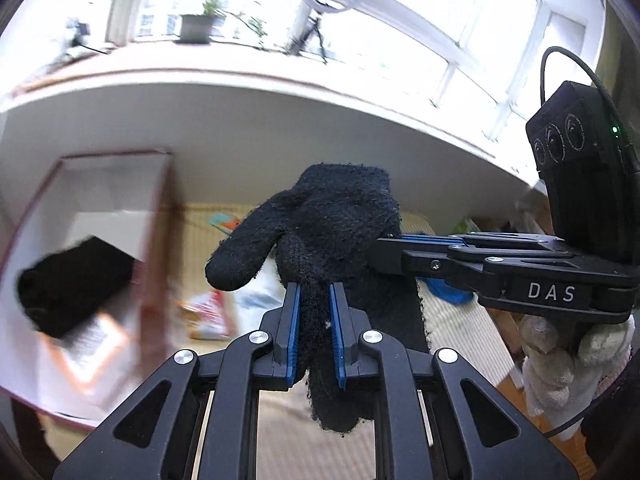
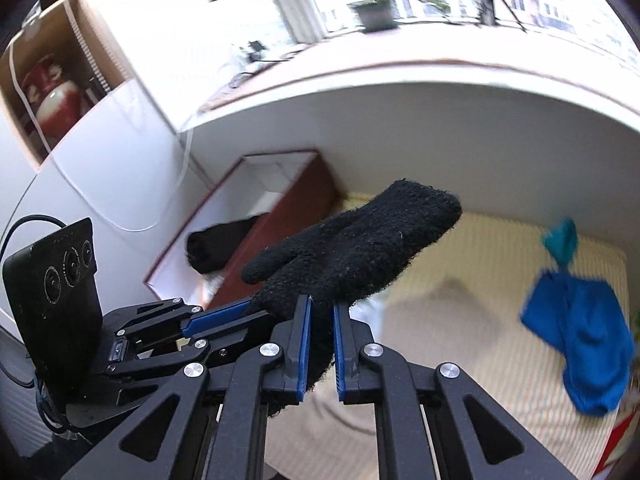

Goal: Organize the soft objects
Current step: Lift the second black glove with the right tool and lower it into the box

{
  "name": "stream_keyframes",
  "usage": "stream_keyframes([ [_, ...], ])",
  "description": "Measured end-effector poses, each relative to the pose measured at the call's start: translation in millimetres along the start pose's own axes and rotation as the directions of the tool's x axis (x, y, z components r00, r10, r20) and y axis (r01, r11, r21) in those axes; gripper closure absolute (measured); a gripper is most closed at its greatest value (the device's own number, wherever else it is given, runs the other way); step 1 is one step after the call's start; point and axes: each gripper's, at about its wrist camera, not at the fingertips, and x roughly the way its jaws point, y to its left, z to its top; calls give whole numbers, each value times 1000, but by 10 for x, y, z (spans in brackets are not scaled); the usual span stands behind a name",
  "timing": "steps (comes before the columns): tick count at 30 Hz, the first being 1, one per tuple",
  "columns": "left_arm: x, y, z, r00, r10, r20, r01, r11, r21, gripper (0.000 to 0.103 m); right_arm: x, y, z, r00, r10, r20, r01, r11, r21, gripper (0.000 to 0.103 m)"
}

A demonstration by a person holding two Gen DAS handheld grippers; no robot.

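A black knit glove (image 1: 324, 224) hangs in the air between both grippers. My left gripper (image 1: 314, 292) is shut on its cuff end, thumb pointing left. My right gripper (image 1: 390, 248) comes in from the right in the left wrist view and pinches the glove's edge. In the right wrist view the glove (image 2: 356, 252) sticks up and to the right from my right gripper (image 2: 322, 312), which is shut on it; my left gripper (image 2: 240, 312) grips it from the left. A second black soft item (image 2: 218, 246) lies in the white-lined box (image 2: 276, 216), also in the left wrist view (image 1: 68, 280).
A blue knit item (image 2: 584, 340) and a teal piece (image 2: 562, 240) lie on the beige striped mat (image 2: 460, 280) to the right. The box has a dark red wall (image 1: 158, 232). A window sill with a potted plant (image 1: 198, 24) runs behind. Paper packets (image 1: 208, 316) lie on the mat.
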Motion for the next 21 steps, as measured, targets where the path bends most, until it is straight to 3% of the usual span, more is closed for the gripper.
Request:
stream_keyframes([
  [6,-312,504,113,993,98,67,-94,993,-69,91,389,597,408,1000,26,-12,-27,993,-117,93],
  [11,-385,923,138,985,155,71,-144,979,-144,91,767,962,614,999,28,-36,-34,982,-184,94],
  [21,-192,1253,229,977,212,18,-205,960,-192,90,1442,1116,953,996,-39,-83,21,978,-209,94],
])
